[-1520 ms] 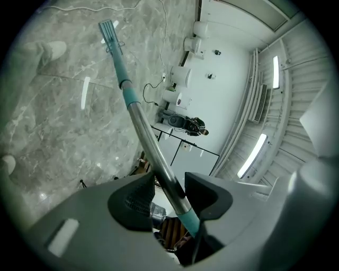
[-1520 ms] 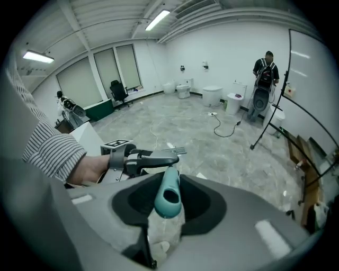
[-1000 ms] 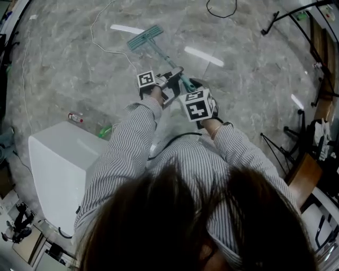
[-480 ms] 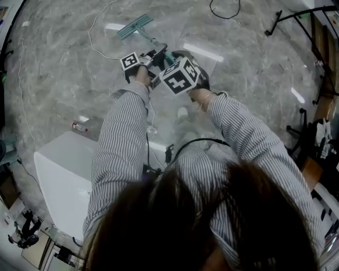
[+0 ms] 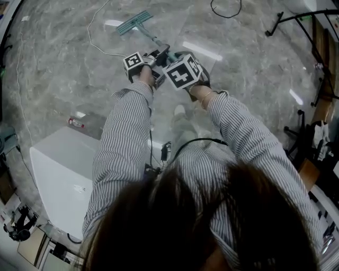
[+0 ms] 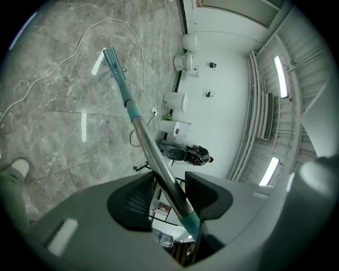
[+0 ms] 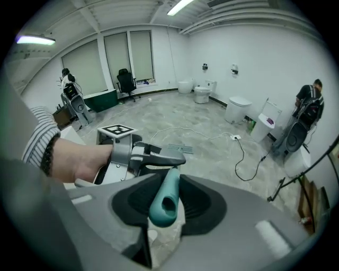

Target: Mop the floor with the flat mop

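Observation:
The flat mop has a teal head [image 5: 133,22] resting on the grey marble floor [image 5: 63,74] far ahead of me, and a metal pole [image 6: 139,127] with teal sleeves. My left gripper [image 5: 157,55] is shut on the pole, lower down toward the head. My right gripper [image 5: 170,59] is shut on the teal end grip [image 7: 165,197] just behind it. In the left gripper view the pole runs from between the jaws up to the mop head [image 6: 110,54]. In the right gripper view the left gripper [image 7: 161,154] sits just ahead.
A white box [image 5: 61,172] stands at my left with a small bottle [image 5: 75,123] beside it. White cable [image 5: 98,37] trails near the mop head; black cable [image 5: 225,11] lies farther off. Stands and furniture [image 5: 312,69] crowd the right. A person [image 7: 309,103] stands by the far wall.
Both grippers and the mop have pushed forward and to the left, away from my body, over the last second; in the last half second they have barely moved. Both grips are unchanged.

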The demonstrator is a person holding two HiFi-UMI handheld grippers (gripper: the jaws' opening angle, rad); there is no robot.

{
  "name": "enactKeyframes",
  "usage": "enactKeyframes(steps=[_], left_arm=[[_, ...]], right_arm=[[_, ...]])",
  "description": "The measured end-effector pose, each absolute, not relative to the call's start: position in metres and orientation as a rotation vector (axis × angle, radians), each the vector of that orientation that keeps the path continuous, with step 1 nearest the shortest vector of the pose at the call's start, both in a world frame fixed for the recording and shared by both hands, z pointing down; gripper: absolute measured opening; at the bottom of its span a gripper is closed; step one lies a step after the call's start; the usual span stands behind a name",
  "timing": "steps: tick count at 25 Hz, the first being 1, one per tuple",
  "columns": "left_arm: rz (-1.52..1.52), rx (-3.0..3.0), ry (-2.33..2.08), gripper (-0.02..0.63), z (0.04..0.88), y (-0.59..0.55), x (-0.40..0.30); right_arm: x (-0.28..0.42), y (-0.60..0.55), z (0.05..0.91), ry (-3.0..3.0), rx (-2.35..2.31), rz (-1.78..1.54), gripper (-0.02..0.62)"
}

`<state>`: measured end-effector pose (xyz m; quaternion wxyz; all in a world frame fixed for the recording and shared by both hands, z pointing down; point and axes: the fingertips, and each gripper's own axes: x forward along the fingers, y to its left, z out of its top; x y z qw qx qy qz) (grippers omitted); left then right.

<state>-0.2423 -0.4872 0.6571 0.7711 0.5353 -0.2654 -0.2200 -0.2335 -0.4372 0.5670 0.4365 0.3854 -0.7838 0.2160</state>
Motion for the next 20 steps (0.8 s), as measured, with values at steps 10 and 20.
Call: enactKeyframes(steps=[10, 20], left_arm=[[-0.45, 1.183, -0.58, 0.195, 0.643, -0.435, -0.199], [-0.429, 1.193, -0.543, 0.195, 0.645, -0.273, -0.064]], right_arm=[[-0.189, -0.388, 0.553, -1.975, 1.001, 0.577, 0.11], [-0.054, -0.225, 0.556, -1.986, 1.06, 0.613, 0.11]])
